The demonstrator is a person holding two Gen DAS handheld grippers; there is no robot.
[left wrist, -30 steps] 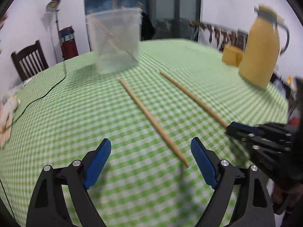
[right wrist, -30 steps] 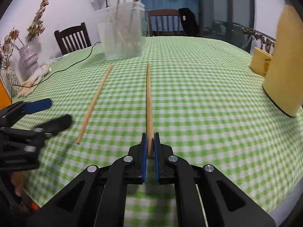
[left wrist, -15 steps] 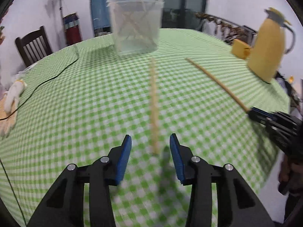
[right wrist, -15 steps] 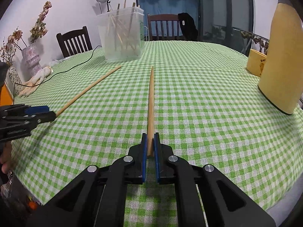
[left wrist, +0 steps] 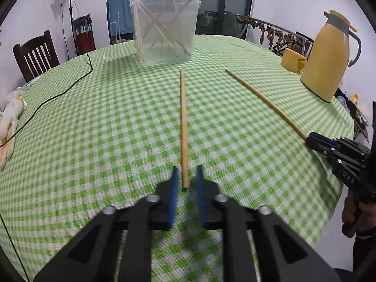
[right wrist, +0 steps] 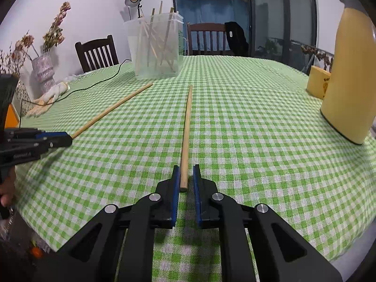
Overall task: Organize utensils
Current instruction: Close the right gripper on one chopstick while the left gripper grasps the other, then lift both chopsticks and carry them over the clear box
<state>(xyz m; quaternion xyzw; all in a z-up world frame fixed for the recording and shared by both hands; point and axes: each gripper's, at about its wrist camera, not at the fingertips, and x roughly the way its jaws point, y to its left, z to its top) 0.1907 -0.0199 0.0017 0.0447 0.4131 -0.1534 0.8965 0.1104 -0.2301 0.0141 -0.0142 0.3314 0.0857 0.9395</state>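
Wooden chopstick [left wrist: 183,127] between gripper [left wrist: 185,183] pads

Matt, pale wooden chopsticks [left wrist: 183,127] [right wrist: 185,138] on woven checked cloth over the bench [left wrist: 105,122]. Clear, slightly frosted plastic tub [left wrist: 164,25]. Glossy yellow jug [left wrist: 326,56], smooth, with grey plastic lid. Black matt plastic tongs [left wrist: 185,188] [right wrist: 186,185], blue rubbery pads [left wrist: 174,188], shiny metal screws.
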